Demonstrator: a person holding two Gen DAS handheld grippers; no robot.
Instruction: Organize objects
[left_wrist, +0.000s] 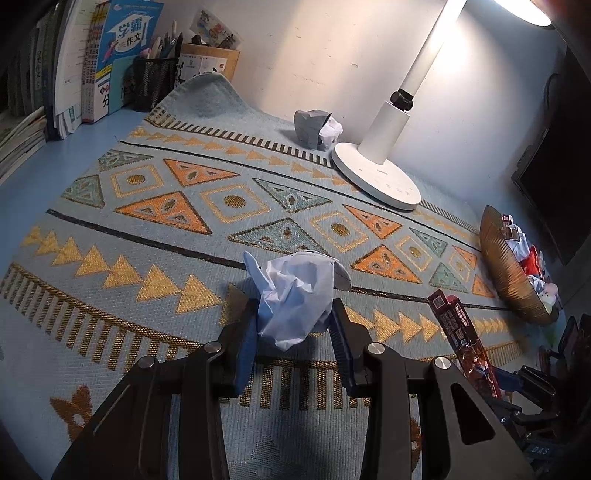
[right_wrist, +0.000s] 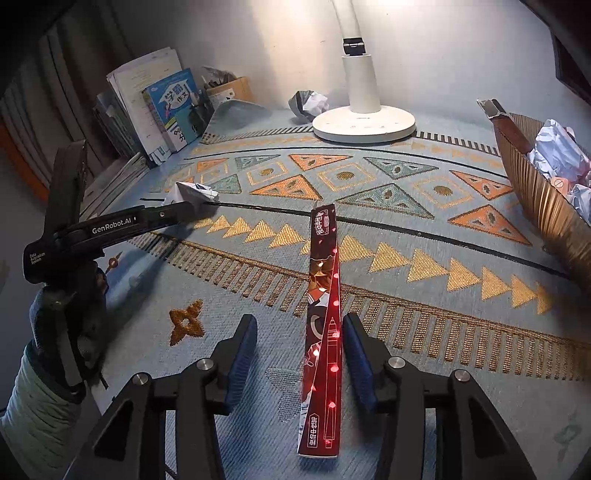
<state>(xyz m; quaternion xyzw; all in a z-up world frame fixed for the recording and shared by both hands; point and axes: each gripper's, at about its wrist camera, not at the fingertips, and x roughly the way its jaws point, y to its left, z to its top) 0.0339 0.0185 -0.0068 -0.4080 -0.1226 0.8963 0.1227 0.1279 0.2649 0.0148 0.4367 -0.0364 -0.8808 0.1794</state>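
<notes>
A patterned cloth (left_wrist: 155, 236) covers the counter; a gold basket (right_wrist: 543, 206) (already holding crumpled paper) sits at its right edge. The left hand-held gripper (left_wrist: 293, 328) clamps a crumpled paper ball (left_wrist: 295, 291). The right hand-held gripper (right_wrist: 301, 354) stands open around a red pen box (right_wrist: 323, 332), pads apart from it.

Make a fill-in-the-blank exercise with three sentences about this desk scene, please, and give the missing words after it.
1. The left tongs are shut on a crumpled ball of white ____.
2. The long red cardboard box lies between the open right tongs, on the patterned blue woven ____.
3. The ribbed golden bowl holds crumpled paper, and behind it stands the round base of a white desk ____.

Missing words: paper; mat; lamp
</notes>
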